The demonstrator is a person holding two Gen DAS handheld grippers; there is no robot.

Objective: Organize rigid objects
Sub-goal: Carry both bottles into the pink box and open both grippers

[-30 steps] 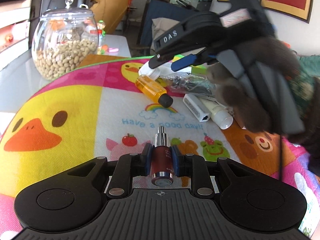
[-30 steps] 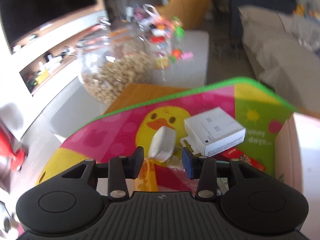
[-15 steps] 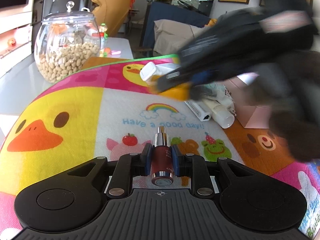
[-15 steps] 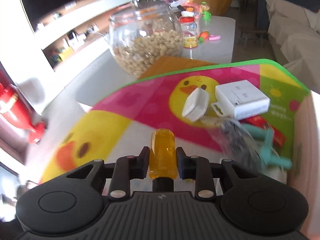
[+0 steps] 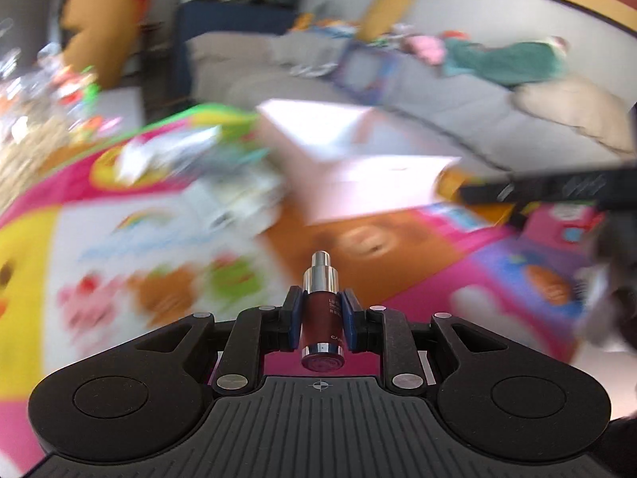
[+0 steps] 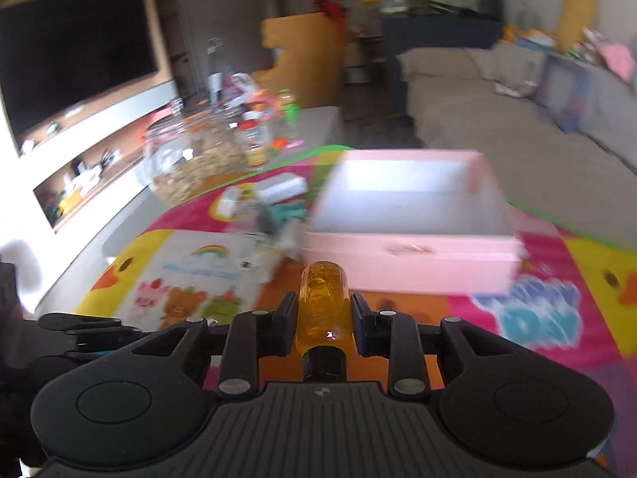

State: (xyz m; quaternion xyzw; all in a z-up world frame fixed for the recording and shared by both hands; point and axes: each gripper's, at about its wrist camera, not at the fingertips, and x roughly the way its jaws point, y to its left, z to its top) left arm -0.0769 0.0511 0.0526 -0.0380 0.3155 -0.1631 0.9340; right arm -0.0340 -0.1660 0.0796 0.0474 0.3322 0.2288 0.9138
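My left gripper (image 5: 319, 320) is shut on a small dark red bottle (image 5: 321, 320) with a silver pump top, held above the colourful mat. My right gripper (image 6: 322, 318) is shut on an amber bottle (image 6: 321, 304) with a black cap, held above the mat in front of an open pink box (image 6: 410, 215). The pink box also shows blurred in the left wrist view (image 5: 358, 167), ahead of the red bottle. The right gripper with the amber bottle shows at the right of the left wrist view (image 5: 462, 189), beside the box.
A pile of small items (image 6: 270, 207) lies on the mat left of the box: a white carton, a white charger, a teal piece. A glass jar of nuts (image 6: 191, 167) stands behind the mat. A grey sofa (image 6: 497, 119) is beyond. Both views are motion-blurred.
My right gripper closed on the amber bottle, lifted it off the mat and swung right to the pink box. My left gripper, still holding the red bottle, also turned right toward the box.
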